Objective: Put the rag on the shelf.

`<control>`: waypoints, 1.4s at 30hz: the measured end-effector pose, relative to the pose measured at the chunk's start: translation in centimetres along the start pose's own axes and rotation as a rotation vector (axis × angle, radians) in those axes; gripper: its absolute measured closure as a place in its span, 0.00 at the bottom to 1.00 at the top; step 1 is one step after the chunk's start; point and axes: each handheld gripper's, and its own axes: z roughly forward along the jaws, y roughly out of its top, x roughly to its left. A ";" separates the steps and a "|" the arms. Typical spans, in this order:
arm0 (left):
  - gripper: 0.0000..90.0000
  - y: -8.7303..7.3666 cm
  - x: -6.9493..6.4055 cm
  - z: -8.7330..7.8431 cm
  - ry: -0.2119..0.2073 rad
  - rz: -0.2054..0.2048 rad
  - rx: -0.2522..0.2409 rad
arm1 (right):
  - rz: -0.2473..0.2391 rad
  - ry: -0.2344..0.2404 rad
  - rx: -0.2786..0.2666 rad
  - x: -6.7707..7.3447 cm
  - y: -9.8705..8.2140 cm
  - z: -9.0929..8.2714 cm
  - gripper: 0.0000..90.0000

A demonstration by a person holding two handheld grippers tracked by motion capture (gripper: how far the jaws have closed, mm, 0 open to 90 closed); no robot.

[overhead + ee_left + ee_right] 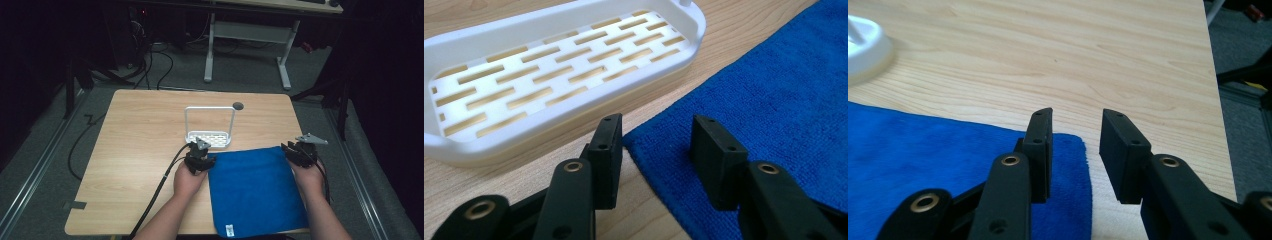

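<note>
Left tongs (202, 161) stand spread at the near-left corner of the blue cloth (255, 187), at centre frame in the high view; one jaw rests on the wood, the other over the pile, nothing pinched. Right tongs (295, 152) stand spread astride the far-right corner, right of centre, pads clear of the fabric. Risk: a jaw closing above the hem would slide off and miss, or rake the corner into a crease; uneven bites would skew the cloth. The cloth lies flat on the worktop (140, 150), deep blue, plush, a white tag at its bottom edge. White rack (210, 135) sits just beyond.
</note>
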 end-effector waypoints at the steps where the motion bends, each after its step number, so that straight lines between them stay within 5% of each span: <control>1: 0.63 0.0 0.0 0.0 0.002 0.001 0.000 | 0.000 -0.001 0.010 -0.1 0.0 0.4 0.75; 11: 0.75 -0.2 -0.6 0.0 0.011 0.028 0.003 | 0.045 0.016 0.093 -0.4 -0.8 3.4 0.73; 18: 0.90 -0.2 -0.4 0.0 -0.011 0.030 0.001 | 0.056 0.014 0.107 -0.5 -1.0 3.9 0.71; 24: 0.97 -0.2 -0.3 -0.1 -0.024 0.032 0.003 | 0.017 0.028 0.110 0.1 -1.1 3.7 0.96; 28: 0.98 -0.3 -0.4 -0.2 -0.020 0.026 0.004 | -0.020 0.013 0.102 0.8 -1.0 3.5 0.98; 38: 0.98 -0.7 -0.9 -2.0 -0.051 0.035 -0.119 | 0.057 -0.007 -0.075 1.5 -1.2 -1.0 0.98; 42: 0.99 -1.4 -1.3 -4.5 -0.041 0.046 -0.217 | 0.094 0.028 -0.186 2.8 -2.4 -3.9 0.98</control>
